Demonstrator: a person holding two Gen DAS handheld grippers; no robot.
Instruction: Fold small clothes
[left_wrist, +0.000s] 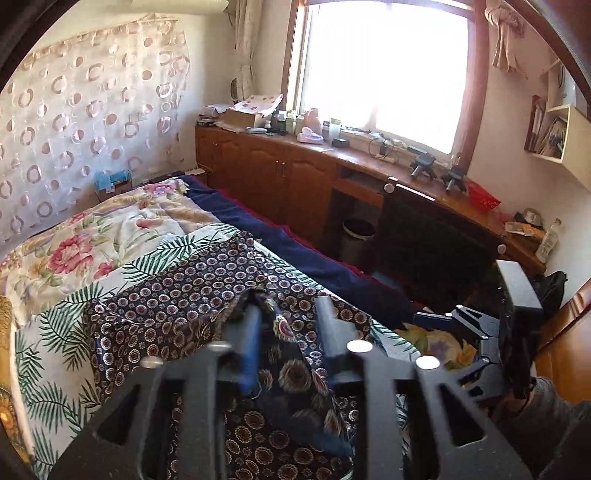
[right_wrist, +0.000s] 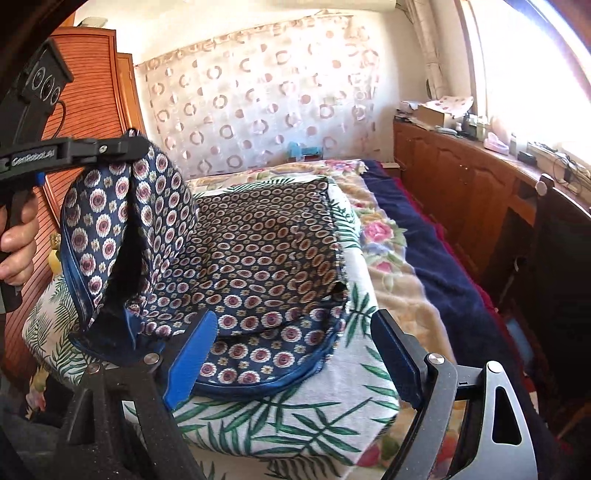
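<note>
Evidently a fold is partway through, and the palm-leaf cloth (right_wrist: 314, 417) spread over the bed serves as the working surface. Off the left edge of the palm-leaf cloth, a person's hand (right_wrist: 14, 243) grips the handle of the left gripper (right_wrist: 129, 147), which hangs above the cloth's left side. A flap of the patterned garment (right_wrist: 258, 240) is raised from its tip. From the left wrist view its jaws stand partly apart. The fabric peaks over one finger (left_wrist: 251, 325) and sags through the gap, so it looks draped and caught there rather than pinched. The rest of the garment, navy with small ringed flowers and a blue bound hem, lies flat across the middle of the palm-leaf cloth, its curved hem toward the cloth's near edge. Over that near edge the right gripper (right_wrist: 295, 354) stands wide open with nothing in it. One blue pad is above the hem's left part, and the other finger is off to the right over bare palm-leaf print. Beyond the cloth's right edge lie a floral quilt (right_wrist: 384, 236) and then a navy blanket (right_wrist: 443, 236). The step in hand seems to be laying the lifted left flap over the body of the garment. The next move likely calls for carrying that flap rightward across the middle of the palm-leaf cloth and lowering it so its edges meet. The left finger must then slip out without dragging the fabric back, and the right gripper could steady the hem or smooth the crease.
</note>
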